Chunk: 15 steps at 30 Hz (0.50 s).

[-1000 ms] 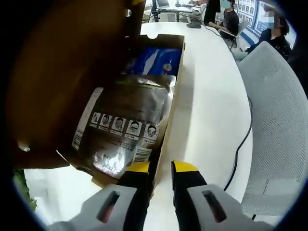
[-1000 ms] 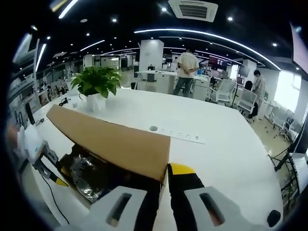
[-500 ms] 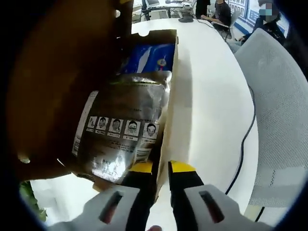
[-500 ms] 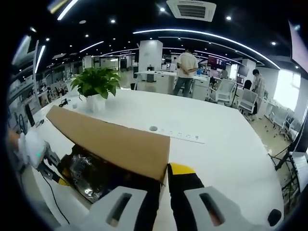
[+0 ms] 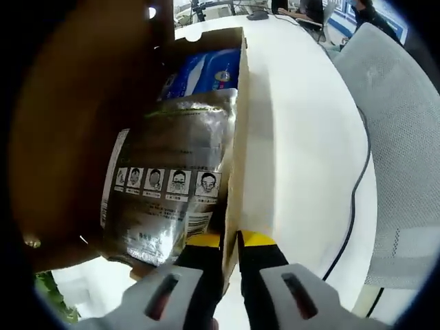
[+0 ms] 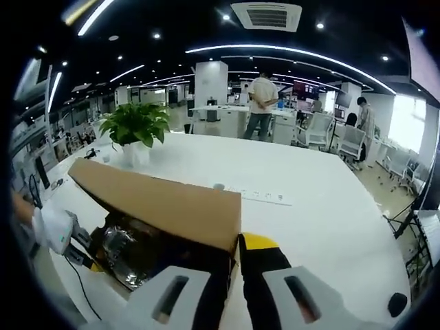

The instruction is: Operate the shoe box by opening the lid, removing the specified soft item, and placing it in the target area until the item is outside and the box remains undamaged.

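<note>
In the left gripper view, the raised brown lid (image 5: 75, 117) of the shoe box (image 5: 237, 137) rises at the far left, and just right of it a silvery soft pouch (image 5: 168, 182) printed with a row of small face pictures lies inside the box, with a blue packet (image 5: 206, 69) beyond it. The left gripper (image 5: 229, 240) has its yellow-tipped fingers (image 5: 256, 240) nearly together, pinching the box's side wall at the near corner. Right of the box stretch the bare white counter (image 5: 302, 137), a black cable (image 5: 354, 199) and a grey mesh chair (image 5: 405, 137). In the right gripper view, a potted plant (image 6: 134, 127) stands on the counter at left, and the lid (image 6: 161, 203) slants over the shiny pouch (image 6: 124, 251). The right gripper (image 6: 230, 251) has its fingers (image 6: 256, 242) closed on the lid's edge. People stand in the office behind.
</note>
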Available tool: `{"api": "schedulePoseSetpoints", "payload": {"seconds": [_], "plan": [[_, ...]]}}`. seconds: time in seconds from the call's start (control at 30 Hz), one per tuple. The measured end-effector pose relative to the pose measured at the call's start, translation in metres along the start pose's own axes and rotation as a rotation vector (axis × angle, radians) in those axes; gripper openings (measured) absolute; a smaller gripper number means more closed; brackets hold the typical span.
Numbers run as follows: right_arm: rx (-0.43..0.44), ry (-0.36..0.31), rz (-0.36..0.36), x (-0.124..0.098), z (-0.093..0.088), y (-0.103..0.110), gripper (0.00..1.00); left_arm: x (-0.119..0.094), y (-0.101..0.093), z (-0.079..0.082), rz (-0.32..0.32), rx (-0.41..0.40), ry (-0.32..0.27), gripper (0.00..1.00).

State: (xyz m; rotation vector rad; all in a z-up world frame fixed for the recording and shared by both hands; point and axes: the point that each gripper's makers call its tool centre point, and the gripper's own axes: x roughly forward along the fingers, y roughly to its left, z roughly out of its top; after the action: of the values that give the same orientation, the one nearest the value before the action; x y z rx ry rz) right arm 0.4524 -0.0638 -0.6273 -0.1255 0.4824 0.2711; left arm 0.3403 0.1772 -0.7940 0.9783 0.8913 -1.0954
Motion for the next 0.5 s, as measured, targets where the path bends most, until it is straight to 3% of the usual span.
{"api": "schedulePoseSetpoints", "payload": {"seconds": [0.13, 0.23, 0.33, 0.5], "plan": [[0.042, -0.015, -0.019, -0.003, -0.001, -0.001, 0.00, 0.000, -0.002, 0.000, -0.011, 0.013, 0.012, 0.05], [0.014, -0.016, -0.040, -0.003, -0.001, 0.000, 0.00, 0.001, -0.001, -0.001, -0.019, -0.009, 0.036, 0.05], [0.066, -0.008, -0.040, -0.002, 0.002, -0.002, 0.00, 0.001, -0.002, -0.002, -0.015, 0.008, 0.029, 0.05], [0.016, -0.007, -0.028, 0.006, 0.012, -0.006, 0.00, 0.002, -0.001, -0.002, -0.016, -0.004, 0.033, 0.05]]}}
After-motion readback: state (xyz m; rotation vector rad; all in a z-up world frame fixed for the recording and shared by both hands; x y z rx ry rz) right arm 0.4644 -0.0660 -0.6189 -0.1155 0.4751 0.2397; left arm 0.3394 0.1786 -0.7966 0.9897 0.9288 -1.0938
